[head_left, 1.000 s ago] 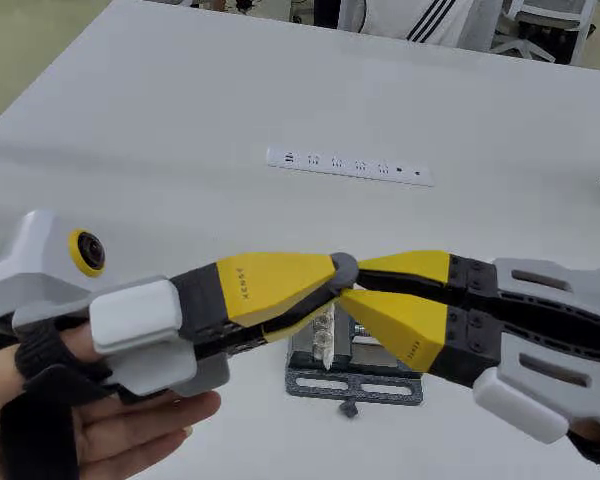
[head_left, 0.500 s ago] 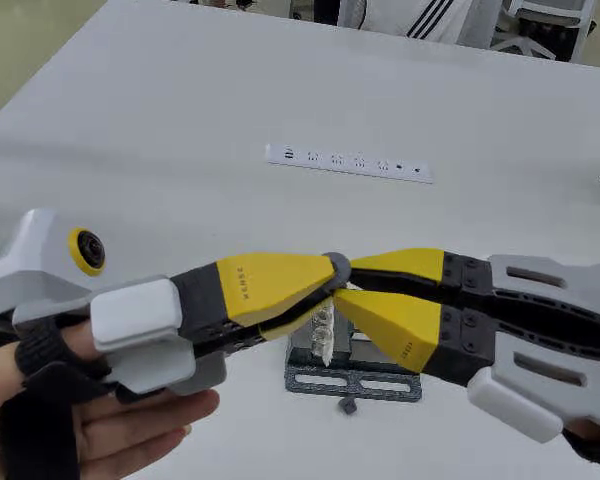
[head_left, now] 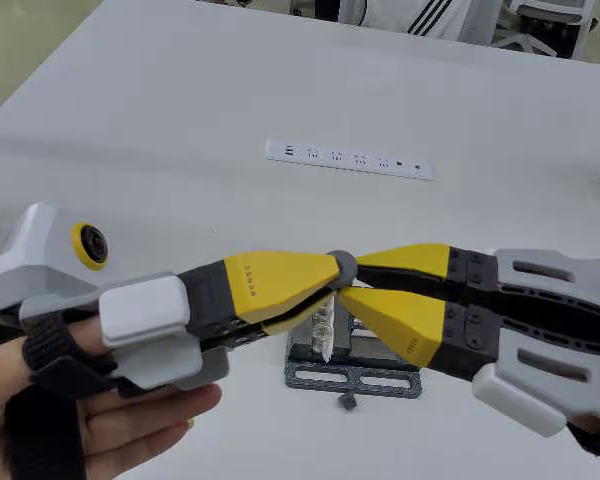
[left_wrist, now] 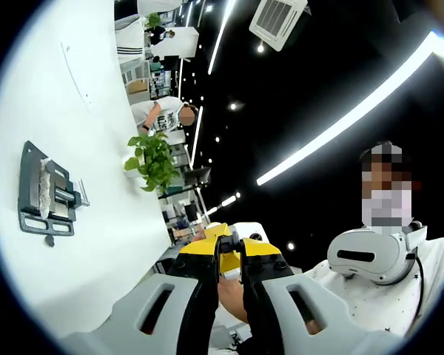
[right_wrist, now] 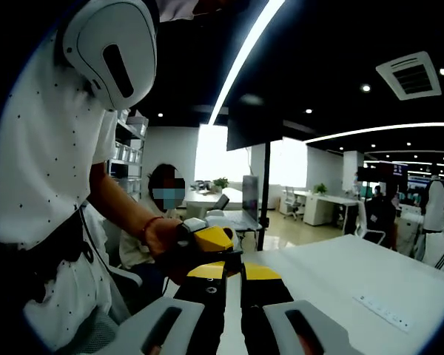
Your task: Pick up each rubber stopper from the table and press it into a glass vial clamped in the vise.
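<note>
Grey rubber stopper (head_left: pixel 342 268) at touching tips of left gripper (head_left: pixel 332 282) and right gripper (head_left: pixel 352 280), both nearly closed, actual holder indiscernible, above vial (head_left: pixel 323 328) in vise (head_left: pixel 355 378); risk: mistimed release, stopper dropped beside vial.

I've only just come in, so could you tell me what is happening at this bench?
A person holds a gripper in each hand over a white table. The left gripper and right gripper meet tip to tip at a grey rubber stopper, just over the glass vial clamped in the vise. Which gripper actually grips the stopper is hard to tell. The stopper is not yet in the vial.
</note>
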The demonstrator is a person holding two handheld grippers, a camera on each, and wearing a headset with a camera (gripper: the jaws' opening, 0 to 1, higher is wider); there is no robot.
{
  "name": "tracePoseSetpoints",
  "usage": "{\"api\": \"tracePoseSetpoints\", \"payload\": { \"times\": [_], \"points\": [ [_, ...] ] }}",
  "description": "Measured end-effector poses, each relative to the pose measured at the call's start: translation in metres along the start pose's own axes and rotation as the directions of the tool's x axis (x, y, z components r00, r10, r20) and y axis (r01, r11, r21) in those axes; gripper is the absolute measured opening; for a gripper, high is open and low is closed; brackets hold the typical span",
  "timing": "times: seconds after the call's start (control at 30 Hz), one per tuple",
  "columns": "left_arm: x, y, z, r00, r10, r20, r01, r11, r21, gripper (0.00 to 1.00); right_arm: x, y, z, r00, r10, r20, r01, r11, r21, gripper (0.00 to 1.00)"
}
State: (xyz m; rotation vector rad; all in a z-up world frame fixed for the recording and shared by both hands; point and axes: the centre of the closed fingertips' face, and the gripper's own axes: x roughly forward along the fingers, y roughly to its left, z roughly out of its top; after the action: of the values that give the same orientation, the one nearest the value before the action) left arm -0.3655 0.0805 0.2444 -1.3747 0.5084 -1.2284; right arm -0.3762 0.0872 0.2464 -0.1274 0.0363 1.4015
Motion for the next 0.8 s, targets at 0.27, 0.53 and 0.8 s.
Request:
{"api": "tracePoseSetpoints", "payload": {
  "times": [0.27,0.53,0.8],
  "points": [
    [-0.0002,-0.0012,-0.0001,1.0000,0.002,-0.004,-0.002,1.000,0.026,0.07,-0.0008,-0.0001,0.0001,0.9998,-0.003,-0.020,0.003,1.000,-0.019,0.02],
    [-0.0001,-0.0005,0.0013,1.0000,0.007,0.000,-0.007,1.000,0.029,0.06,-0.0007,-0.0019,-0.0006,0.9993,-0.007,-0.036,0.006,1.000,-0.024,0.02],
    [-0.0002,0.0018,0.0023,0.9998,0.019,0.001,-0.019,0.999,0.042,0.06,-0.0017,-0.0038,-0.0038,0.9985,-0.008,-0.055,0.007,1.000,-0.031,0.04]
  ]
}}
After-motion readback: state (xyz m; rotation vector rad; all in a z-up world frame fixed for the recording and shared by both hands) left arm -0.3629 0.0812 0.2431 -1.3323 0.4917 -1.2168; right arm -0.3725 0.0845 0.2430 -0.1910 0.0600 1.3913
